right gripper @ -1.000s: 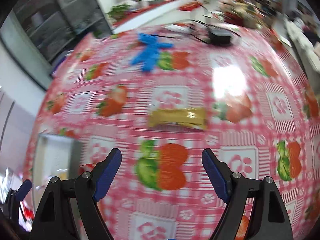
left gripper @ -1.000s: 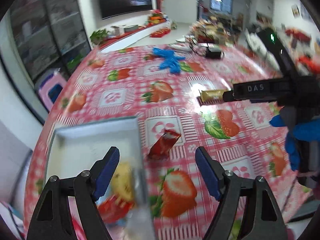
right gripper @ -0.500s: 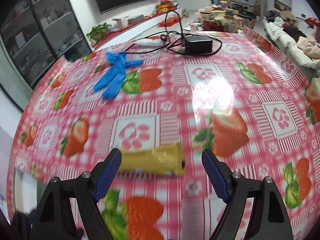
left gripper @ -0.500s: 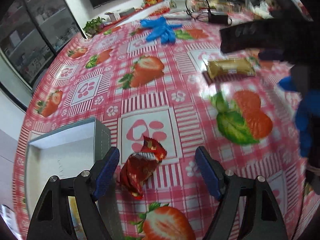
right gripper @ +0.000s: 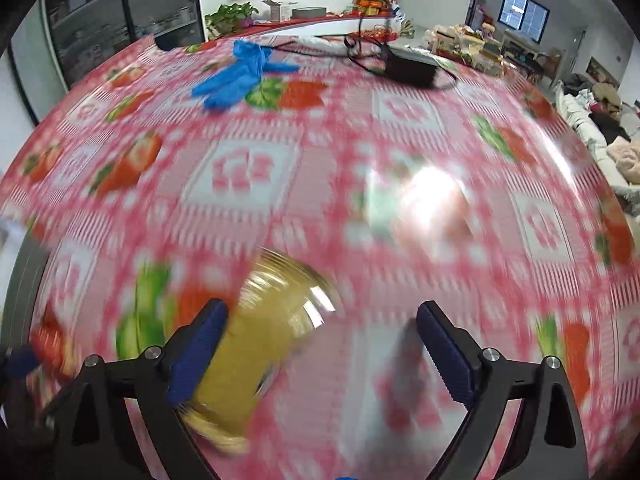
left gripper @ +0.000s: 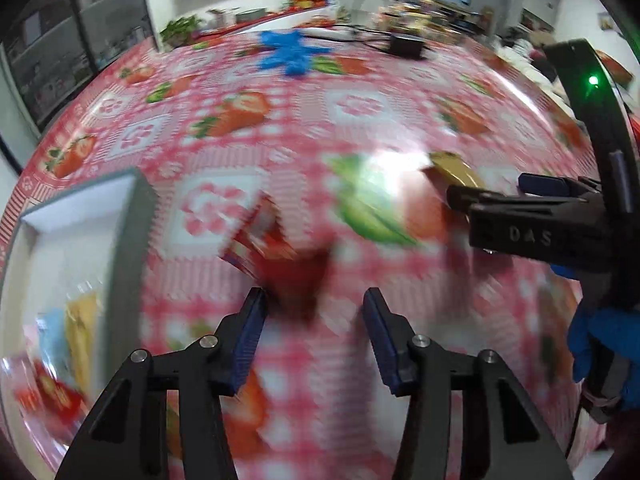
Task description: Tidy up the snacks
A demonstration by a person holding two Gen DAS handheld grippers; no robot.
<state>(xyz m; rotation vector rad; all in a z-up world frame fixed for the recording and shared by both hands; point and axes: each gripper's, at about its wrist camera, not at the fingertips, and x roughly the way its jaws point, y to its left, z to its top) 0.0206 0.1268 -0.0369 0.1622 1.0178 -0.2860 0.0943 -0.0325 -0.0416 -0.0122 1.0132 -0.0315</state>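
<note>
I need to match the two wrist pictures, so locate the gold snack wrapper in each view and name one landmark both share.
Left wrist: the gold snack wrapper sits right of centre, at the tip of the right gripper reaching in from the right edge.
Right wrist: the wrapper is low and left of centre, against the left blue pad.
Shared landmark: the blue glove at the far end of the tablecloth.

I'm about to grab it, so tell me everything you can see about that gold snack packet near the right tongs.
The gold snack packet is a long, shiny foil-like wrapper with crimped ends, blurred by motion. It lies slanted on the strawberry tablecloth, between the open right tongs, close against the left blue pad; actual contact is unclear. The right pad is well clear of it. From the left wrist view, only its far end shows.
</note>
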